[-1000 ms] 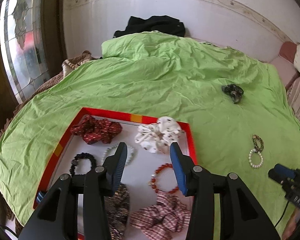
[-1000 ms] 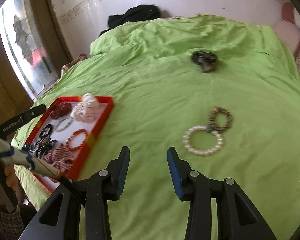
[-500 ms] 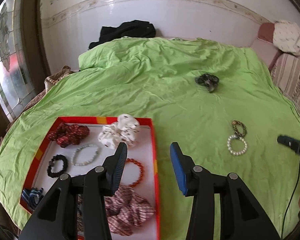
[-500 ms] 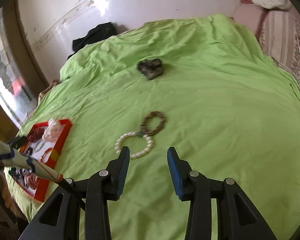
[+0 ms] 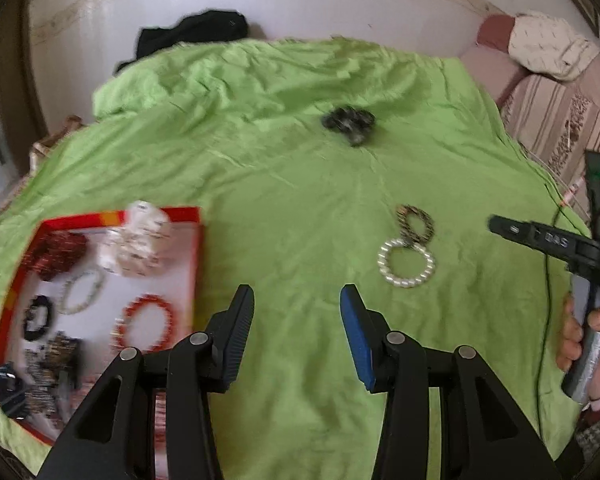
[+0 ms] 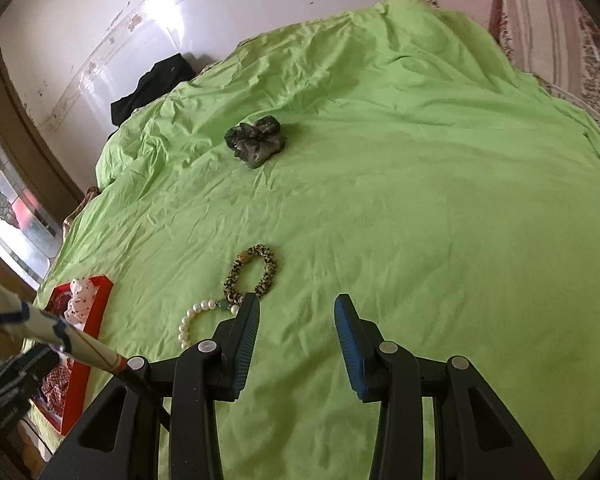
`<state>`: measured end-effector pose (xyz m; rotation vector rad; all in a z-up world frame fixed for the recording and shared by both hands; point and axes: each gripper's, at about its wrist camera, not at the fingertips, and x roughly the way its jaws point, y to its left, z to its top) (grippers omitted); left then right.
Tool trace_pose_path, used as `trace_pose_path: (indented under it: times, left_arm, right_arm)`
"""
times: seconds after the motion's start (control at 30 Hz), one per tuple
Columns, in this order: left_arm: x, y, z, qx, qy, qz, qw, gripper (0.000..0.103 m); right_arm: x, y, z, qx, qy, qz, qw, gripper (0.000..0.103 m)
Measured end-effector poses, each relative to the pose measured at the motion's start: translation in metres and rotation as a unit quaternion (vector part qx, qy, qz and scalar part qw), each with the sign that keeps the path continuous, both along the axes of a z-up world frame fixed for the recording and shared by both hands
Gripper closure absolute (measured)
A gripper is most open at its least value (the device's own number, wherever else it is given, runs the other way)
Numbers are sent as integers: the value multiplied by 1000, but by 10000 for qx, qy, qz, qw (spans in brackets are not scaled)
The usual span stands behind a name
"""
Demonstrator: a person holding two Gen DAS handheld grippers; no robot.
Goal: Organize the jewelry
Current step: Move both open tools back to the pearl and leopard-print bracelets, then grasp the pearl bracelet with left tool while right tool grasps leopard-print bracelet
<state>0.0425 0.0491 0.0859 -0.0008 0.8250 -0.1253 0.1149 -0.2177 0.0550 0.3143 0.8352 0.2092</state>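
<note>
- Tongs first: the left tongs [image 5: 296, 306] hang parted over bare green bedsheet [image 5: 284, 184], nothing between the blue pads; the right tongs [image 6: 296, 314] are parted and empty too, tipped down toward the bed.
- Three loose pieces lie out on the sheet: a pearl bracelet [image 5: 406, 263] touching a leopard-print hair tie [image 5: 415, 221] just beyond it, and a dark scrunchie [image 5: 349, 119] well apart at the far side.
- From the right wrist view, the pearl bracelet [image 6: 198, 316] sits just left of the left pad, partly hidden behind it.
- The red-rimmed tray [image 5: 198, 248] at near left already carries a white dotted scrunchie [image 5: 136, 240], a red bead bracelet [image 5: 144, 322] and more.
- Risk, I'd say: pearls and hair tie overlap, so a pinch on one could drag the other along.
- Smooth round beads may roll off the pads; the soft, wrinkled sheet could bunch up and get nipped.
- The scrunchie is puffy, gathered cloth and should squash easily.
</note>
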Motion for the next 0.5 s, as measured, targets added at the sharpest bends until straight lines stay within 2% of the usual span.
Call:
trace_pose_path:
  times: [0.17,0.37,0.5]
  left_arm:
    - [21,-31,-12,-126,234,-248,9993,60]
    - [55,-60,-35,-158,565,-545,9968,60]
    - [70,-70,-50,-207,691,-639,9953,65]
  right_arm:
    - [25,15,-8,20,95,394,9992,61]
    - [54,29,-23,-62,222,609,9979,61]
    - [66,31,-32,-24,338,720,9968,61]
